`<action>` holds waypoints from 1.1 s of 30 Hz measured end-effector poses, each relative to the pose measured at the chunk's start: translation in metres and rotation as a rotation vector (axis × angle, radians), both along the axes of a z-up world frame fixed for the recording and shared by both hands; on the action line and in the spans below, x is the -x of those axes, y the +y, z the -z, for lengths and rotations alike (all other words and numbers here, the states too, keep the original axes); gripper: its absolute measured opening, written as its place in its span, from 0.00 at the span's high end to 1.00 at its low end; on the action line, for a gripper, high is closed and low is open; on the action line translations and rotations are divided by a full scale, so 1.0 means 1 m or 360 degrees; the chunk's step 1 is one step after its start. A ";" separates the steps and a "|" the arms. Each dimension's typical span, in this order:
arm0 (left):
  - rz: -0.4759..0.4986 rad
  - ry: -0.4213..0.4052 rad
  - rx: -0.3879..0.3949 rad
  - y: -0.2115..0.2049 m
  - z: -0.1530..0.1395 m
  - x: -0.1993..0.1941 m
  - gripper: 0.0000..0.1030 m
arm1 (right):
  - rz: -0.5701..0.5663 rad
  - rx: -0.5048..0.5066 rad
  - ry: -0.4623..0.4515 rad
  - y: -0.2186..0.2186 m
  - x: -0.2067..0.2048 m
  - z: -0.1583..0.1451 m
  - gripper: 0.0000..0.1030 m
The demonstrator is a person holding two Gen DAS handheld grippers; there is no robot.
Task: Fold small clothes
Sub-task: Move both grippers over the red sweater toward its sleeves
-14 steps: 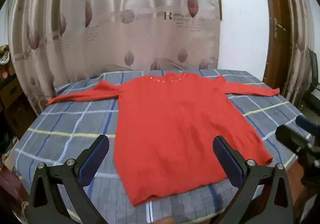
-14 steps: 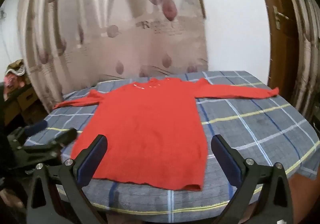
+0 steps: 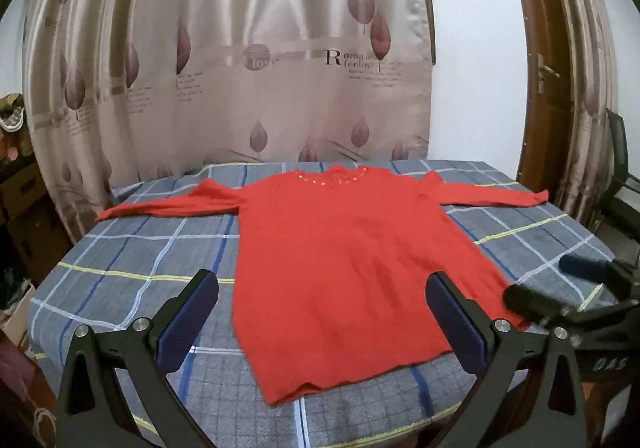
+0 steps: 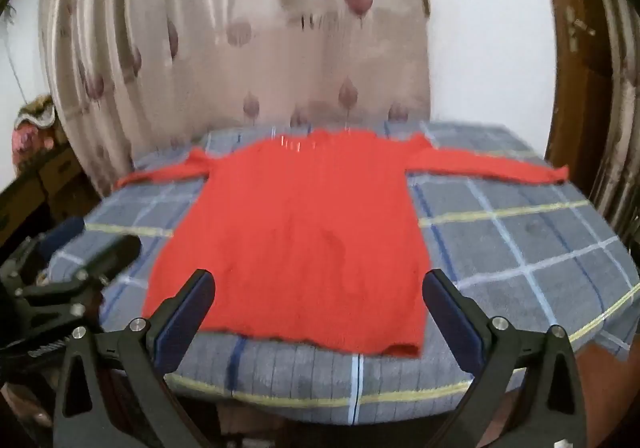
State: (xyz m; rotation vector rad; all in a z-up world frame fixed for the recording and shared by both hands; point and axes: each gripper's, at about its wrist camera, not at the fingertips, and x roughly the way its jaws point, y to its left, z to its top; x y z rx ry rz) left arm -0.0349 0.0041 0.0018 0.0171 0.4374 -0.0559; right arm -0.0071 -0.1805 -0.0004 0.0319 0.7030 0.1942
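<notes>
1. Left wrist view: red sweater [image 3: 344, 268] lies flat, front up, sleeves spread out both sides, on the plaid tablecloth [image 3: 132, 268]; sequins at the neckline. Left gripper [image 3: 322, 318] jaws wide apart, empty, above the hem.
2. Right wrist view: blurred. Right gripper [image 4: 318, 314] jaws apart, empty, near the sweater's hem.

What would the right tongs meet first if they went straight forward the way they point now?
Probably the red sweater: the right tongs are open and aimed at its hem on the checked table cloth. Nothing shows between them, though depth is unclear and the picture is blurred.
</notes>
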 end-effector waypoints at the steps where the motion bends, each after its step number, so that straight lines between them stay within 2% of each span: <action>1: -0.0001 0.0007 -0.0008 -0.001 0.000 -0.001 0.00 | -0.0004 -0.0011 0.0013 -0.001 0.001 0.004 0.00; 5: 0.0007 0.0027 -0.0030 0.000 0.005 -0.002 0.00 | -0.0061 -0.0111 -0.0012 -0.008 0.002 0.004 0.00; 8: 0.0003 0.0036 -0.0026 -0.001 0.007 -0.007 0.00 | -0.0061 -0.0037 -0.0046 -0.001 0.002 0.000 0.00; 12: 0.0000 0.0117 -0.0030 0.000 0.011 -0.025 0.00 | -0.0082 0.0041 -0.0009 0.006 -0.009 0.001 0.00; 20: -0.0066 0.0130 -0.0007 0.016 0.007 -0.056 0.00 | -0.0052 -0.0010 0.0012 0.005 -0.040 -0.002 0.00; 28: -0.0124 0.0134 -0.0059 0.022 -0.003 -0.092 0.00 | -0.0084 -0.0049 0.0014 0.012 -0.075 -0.007 0.00; 33: -0.0132 0.0188 -0.0062 0.023 0.002 -0.122 0.00 | -0.0100 -0.0084 0.0038 0.013 -0.101 -0.003 0.07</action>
